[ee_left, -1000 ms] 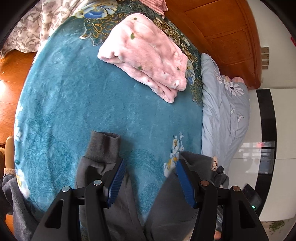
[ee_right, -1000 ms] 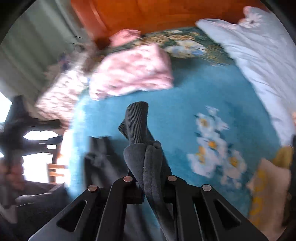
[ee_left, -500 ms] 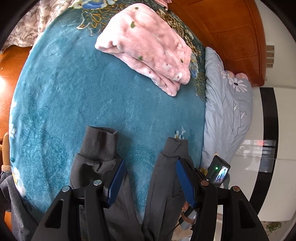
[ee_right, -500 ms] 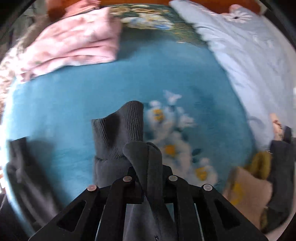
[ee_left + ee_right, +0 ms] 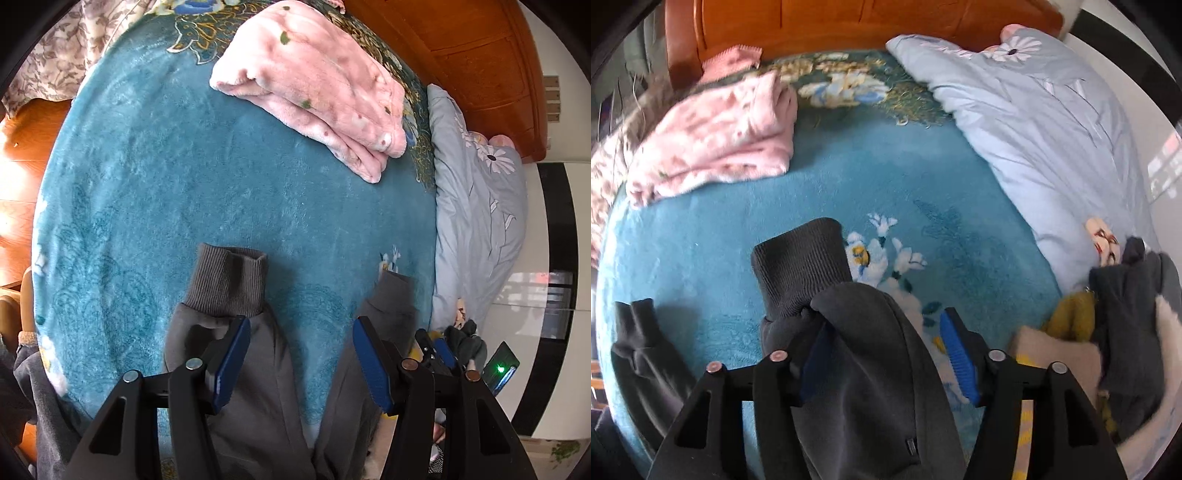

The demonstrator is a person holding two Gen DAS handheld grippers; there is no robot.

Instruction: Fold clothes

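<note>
Dark grey sweatpants lie on the teal bed blanket [image 5: 221, 192] with both legs pointing up the bed. In the left wrist view the left leg with its ribbed cuff [image 5: 229, 282] lies under my open left gripper [image 5: 301, 354], and the right leg [image 5: 384, 306] lies by its right finger. In the right wrist view my right gripper [image 5: 882, 350] is open, with the right leg [image 5: 864, 332] and its ribbed cuff [image 5: 801, 266] draped between the fingers. The other leg [image 5: 639, 343] lies at the left.
A folded pink fleece [image 5: 314, 85] lies near the head of the bed. A light blue quilt [image 5: 476, 206] runs along the right side. A pile of dark, mustard and beige clothes [image 5: 1108, 332] sits at the lower right. The wooden headboard [image 5: 849, 26] is behind.
My right gripper has opened and let go of the right trouser leg, which now lies on the blanket. The left gripper has stayed open over the left leg.
</note>
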